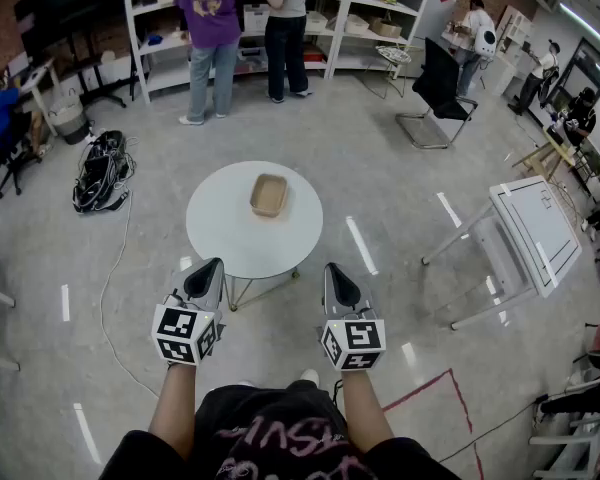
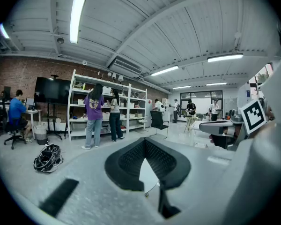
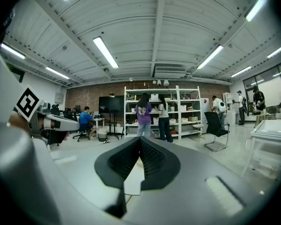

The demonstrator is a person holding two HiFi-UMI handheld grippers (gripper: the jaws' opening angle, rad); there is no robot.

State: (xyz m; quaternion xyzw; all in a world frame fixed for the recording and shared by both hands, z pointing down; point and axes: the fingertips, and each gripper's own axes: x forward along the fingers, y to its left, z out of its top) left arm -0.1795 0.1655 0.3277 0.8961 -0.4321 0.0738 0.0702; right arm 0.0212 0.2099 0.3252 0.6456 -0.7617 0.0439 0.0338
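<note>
On the round white table [image 1: 210, 230] sits one small tan tray [image 1: 268, 195]. It is near the middle of the table top. The tray is low and has soft corners, and I cannot tell if anything is in it.

Two grippers are held up just in front of the table's near edge. The left gripper [image 1: 212, 265] and the right gripper [image 1: 332, 268] both point toward the table. Neither one touches it. They are well apart from the tray.

Only the head view shows the tray. It also shows two people [image 1: 212, 28] standing at one white shelf [image 1: 155, 43], one black chair [image 1: 440, 86] and one heap of black cables [image 1: 100, 173] on the floor.

The left gripper view shows its black pads pressed together at the tips, with nothing pinched between them. A bit of white table shows under the tips. One marker cube [image 2: 253, 116] of the other gripper shows at the right.

The right gripper view shows the same thing: pads pressed together and holding nothing. It also shows long ceiling lights [image 3: 105, 52], which the head view does not.
</note>
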